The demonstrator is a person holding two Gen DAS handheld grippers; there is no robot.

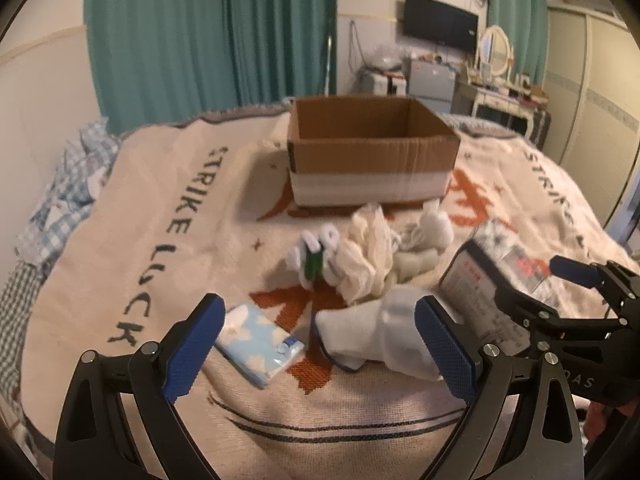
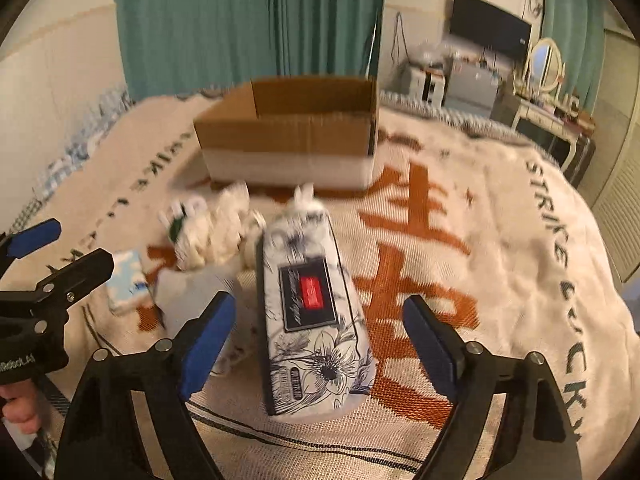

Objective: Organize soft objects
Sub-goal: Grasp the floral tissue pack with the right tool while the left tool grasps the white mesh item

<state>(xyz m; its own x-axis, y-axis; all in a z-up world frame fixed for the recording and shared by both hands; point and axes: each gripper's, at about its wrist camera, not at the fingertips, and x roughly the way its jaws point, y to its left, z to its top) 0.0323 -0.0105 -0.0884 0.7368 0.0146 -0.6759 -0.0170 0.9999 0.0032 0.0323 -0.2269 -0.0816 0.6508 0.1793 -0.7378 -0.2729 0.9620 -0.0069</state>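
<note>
An open cardboard box (image 1: 372,152) stands on the bed; it also shows in the right wrist view (image 2: 288,136). In front of it lie a crumpled white cloth (image 1: 366,256), a white sock (image 1: 372,332), a small blue tissue pack (image 1: 260,340) and a floral-printed tissue pack (image 2: 312,312). My left gripper (image 1: 320,344) is open just above the sock and the blue pack. My right gripper (image 2: 320,344) is open, its fingers on either side of the floral pack's near end.
A cream blanket (image 2: 500,280) with orange characters and "STRIKE LUCK" lettering covers the bed. Checked bedding (image 1: 60,208) lies at the left. Teal curtains (image 1: 208,40), a TV (image 1: 440,22) and a dresser with mirror (image 1: 496,80) stand behind.
</note>
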